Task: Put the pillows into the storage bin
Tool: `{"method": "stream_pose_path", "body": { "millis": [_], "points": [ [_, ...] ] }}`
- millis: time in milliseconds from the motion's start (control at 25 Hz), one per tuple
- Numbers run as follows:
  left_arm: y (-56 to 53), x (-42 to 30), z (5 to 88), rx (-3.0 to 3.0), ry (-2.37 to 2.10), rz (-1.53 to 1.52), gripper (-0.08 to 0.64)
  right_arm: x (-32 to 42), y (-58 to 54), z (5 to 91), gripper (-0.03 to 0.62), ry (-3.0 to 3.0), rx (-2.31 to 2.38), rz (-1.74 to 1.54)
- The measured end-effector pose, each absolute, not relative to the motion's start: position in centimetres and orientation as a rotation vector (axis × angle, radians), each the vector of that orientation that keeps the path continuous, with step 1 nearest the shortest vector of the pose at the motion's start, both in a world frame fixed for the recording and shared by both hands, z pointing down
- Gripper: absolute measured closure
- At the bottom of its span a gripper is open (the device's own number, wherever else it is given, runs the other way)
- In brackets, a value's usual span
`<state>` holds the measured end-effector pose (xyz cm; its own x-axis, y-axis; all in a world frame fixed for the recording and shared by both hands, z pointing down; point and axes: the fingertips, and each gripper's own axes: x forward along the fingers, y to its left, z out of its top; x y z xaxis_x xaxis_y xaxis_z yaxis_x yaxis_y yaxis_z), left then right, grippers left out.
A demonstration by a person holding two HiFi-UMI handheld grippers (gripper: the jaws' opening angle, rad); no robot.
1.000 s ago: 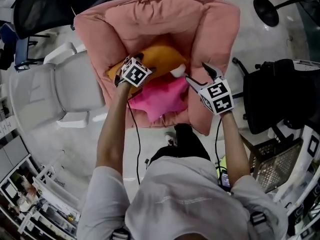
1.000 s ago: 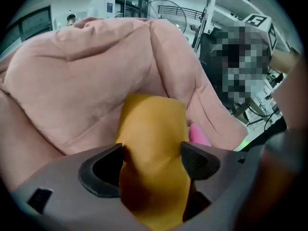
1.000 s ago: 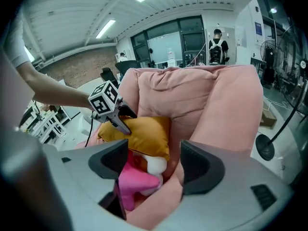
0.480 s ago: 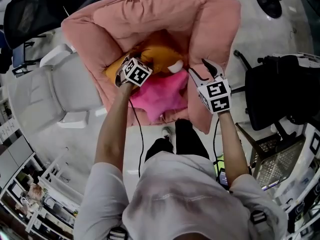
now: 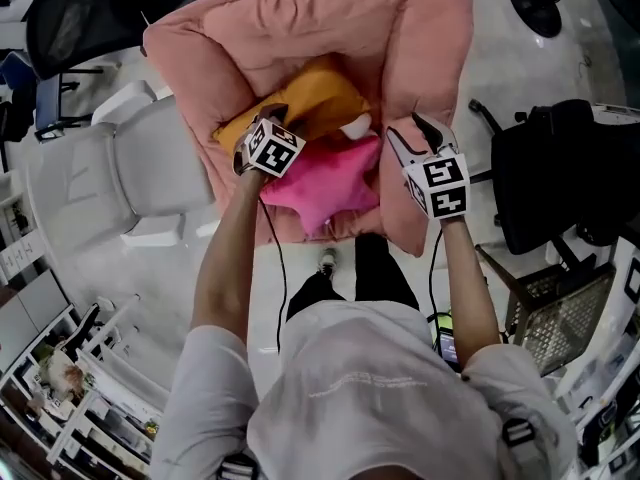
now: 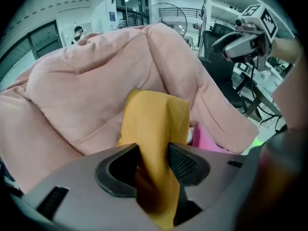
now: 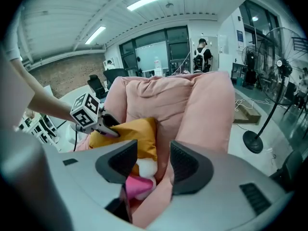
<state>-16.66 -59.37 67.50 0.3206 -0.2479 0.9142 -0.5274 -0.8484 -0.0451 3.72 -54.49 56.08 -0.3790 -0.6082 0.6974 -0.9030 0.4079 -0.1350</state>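
Observation:
An orange pillow (image 5: 300, 98) and a bright pink pillow (image 5: 325, 183) lie in the seat of a big salmon-pink armchair (image 5: 320, 18). My left gripper (image 5: 275, 118) has just been closing and is shut on a fold of the orange pillow (image 6: 154, 119), which fills the gap between its pads. Over the chair's right arm, my right gripper (image 5: 408, 136) has its jaws narrowing, still apart. The pink pillow's corner (image 7: 134, 184) and a white bit (image 7: 144, 167) show low between them, and the pads press on nothing that I can see.
A pale grey chair (image 5: 130, 178) stands left of the armchair and a black office chair (image 5: 560, 178) on the right. A wire mesh basket (image 5: 555, 318) sits at the lower right. The person's legs (image 5: 340, 268) stand against the armchair's front edge.
The left jaws have closed onto the orange pillow's near edge, and that edge now stands bunched up. The right jaws have narrowed while the gripper stayed over the chair's right arm.

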Motion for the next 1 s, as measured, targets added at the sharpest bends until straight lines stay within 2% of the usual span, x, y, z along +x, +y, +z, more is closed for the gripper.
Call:
{"method": "stream_pose_path", "body": {
  "millis": [280, 680, 1000],
  "points": [
    [-57.0, -17.6, 61.6, 2.408, -0.823, 1.42, 0.353, 4.4, -51.1, 51.3, 0.385, -2.124, 1.355, 0.644],
    [-53.3, -20.7, 48.7, 2.561, -1.135, 0.893, 0.36, 4.5, -43.0, 43.3, 0.388, -2.11, 1.553, 0.503],
    [-47.0, -21.2, 36.7, 2.77, -1.11, 0.544, 0.366, 3.1, -33.7, 36.3, 0.374, -2.1, 1.725, 0.362]
  ]
}}
